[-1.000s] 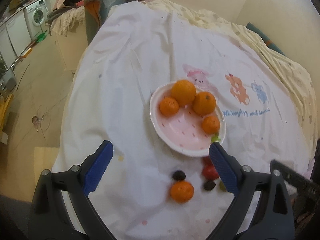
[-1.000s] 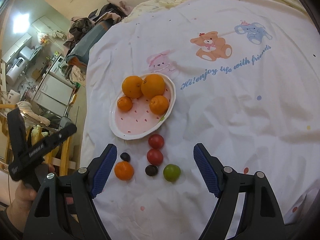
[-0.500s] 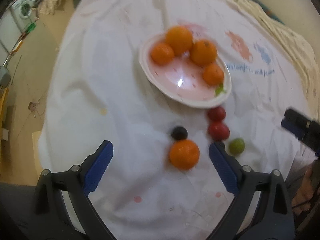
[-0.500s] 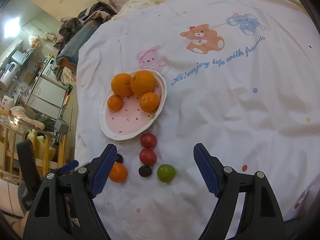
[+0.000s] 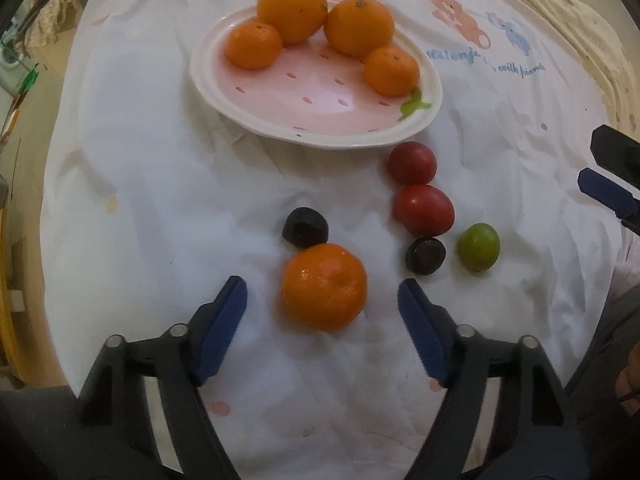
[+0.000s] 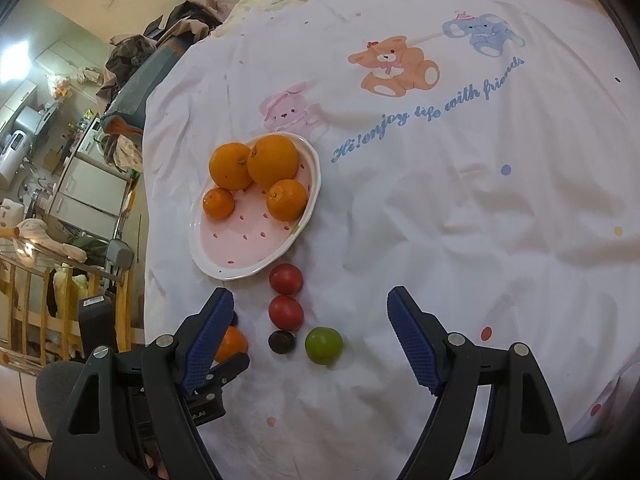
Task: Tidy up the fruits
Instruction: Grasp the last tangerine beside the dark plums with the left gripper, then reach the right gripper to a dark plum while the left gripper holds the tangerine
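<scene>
A pink strawberry-shaped plate (image 5: 424, 120) (image 6: 256, 272) holds several oranges. On the white cloth lie a loose mandarin (image 5: 324, 287) (image 6: 234, 344), two red tomatoes (image 5: 423, 209) (image 6: 285, 312), two dark plums (image 5: 305, 227) (image 6: 282, 342) and a green fruit (image 5: 479, 246) (image 6: 323, 345). My left gripper (image 5: 322, 289) is open, low over the cloth, with the mandarin between its blue fingertips. My right gripper (image 6: 310, 304) is open and empty, hovering above the tomatoes; it also shows at the right edge of the left wrist view (image 5: 612, 184).
The white cartoon-print cloth (image 6: 440, 200) covers a bed. A wooden rail (image 6: 24, 320), appliances and piled clothes (image 6: 160, 52) stand off its left edge. Cream bedding (image 5: 580, 20) lies at the far right.
My left gripper has moved forward and down until the mandarin sits between its fingers, and its jaws have narrowed. My right gripper has barely moved.
</scene>
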The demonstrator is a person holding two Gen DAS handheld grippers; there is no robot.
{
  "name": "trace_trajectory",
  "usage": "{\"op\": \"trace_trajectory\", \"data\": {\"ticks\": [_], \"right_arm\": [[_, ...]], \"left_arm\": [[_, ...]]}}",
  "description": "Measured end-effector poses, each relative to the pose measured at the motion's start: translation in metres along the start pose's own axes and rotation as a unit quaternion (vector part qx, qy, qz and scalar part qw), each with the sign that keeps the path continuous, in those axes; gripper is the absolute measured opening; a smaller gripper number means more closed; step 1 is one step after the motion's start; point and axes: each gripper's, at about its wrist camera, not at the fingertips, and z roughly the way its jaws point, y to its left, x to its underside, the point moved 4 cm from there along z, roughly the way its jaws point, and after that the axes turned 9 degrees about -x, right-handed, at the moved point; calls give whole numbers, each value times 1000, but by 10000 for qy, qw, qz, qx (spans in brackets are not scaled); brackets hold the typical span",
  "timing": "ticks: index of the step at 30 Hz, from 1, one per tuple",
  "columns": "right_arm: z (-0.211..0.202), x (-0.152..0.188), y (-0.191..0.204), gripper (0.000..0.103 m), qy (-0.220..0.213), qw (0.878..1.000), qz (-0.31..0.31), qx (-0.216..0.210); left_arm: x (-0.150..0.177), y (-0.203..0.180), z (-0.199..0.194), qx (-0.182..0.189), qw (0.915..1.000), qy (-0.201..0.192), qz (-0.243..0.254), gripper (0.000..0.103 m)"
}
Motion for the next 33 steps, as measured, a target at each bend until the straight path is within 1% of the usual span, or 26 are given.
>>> {"op": "trace_trajectory", "data": {"ticks": [2, 4, 5, 6, 12, 15, 20, 22, 25, 27, 29, 31, 33], "right_arm": [[1, 0, 0, 82, 17, 10000, -6, 8], [2, 0, 1, 82, 20, 10000, -20, 10], [2, 0, 1, 82, 24, 10000, -36, 18], [3, 0, 2, 82, 30, 10000, -51, 27], [8, 3, 3, 82, 113, 9998, -130, 73], [8, 3, 5, 82, 104, 9998, -180, 73], [11, 6, 6, 82, 135, 9995, -244, 119], [13, 8, 8, 82, 183, 9992, -313, 142], [18, 12, 15, 82, 283, 9990, -346, 76], [23, 14, 25, 82, 382, 9984, -410, -31], [30, 17, 36, 82, 497, 9977, -433, -177], [37, 19, 46, 82, 596, 9968, -425, -334], [47, 19, 59, 82, 686, 9956, -475, -424]], "left_arm": [[-1, -2, 2, 45, 10000, 24, 77, 62], [0, -2, 5, 80, 9998, 135, 85, 43], [1, -1, 6, 96, 9998, 176, 55, 40], [1, 0, 6, 87, 9998, 178, 44, 38], [4, 0, -5, 299, 9994, 129, 76, 37], [4, -1, -17, 304, 9995, 5, 125, 37], [0, 7, -39, 356, 9989, -290, -39, 37], [-2, 16, -47, 324, 9985, -403, -162, 37], [-7, 36, -54, 140, 9978, -494, -410, 37], [-7, 52, -52, 46, 9973, -348, -642, 37], [-9, 68, -47, 107, 9955, -182, -928, 37], [-10, 86, -44, 184, 9914, -34, -1293, 37], [-12, 97, -43, 118, 9889, -25, -1482, 37]]}}
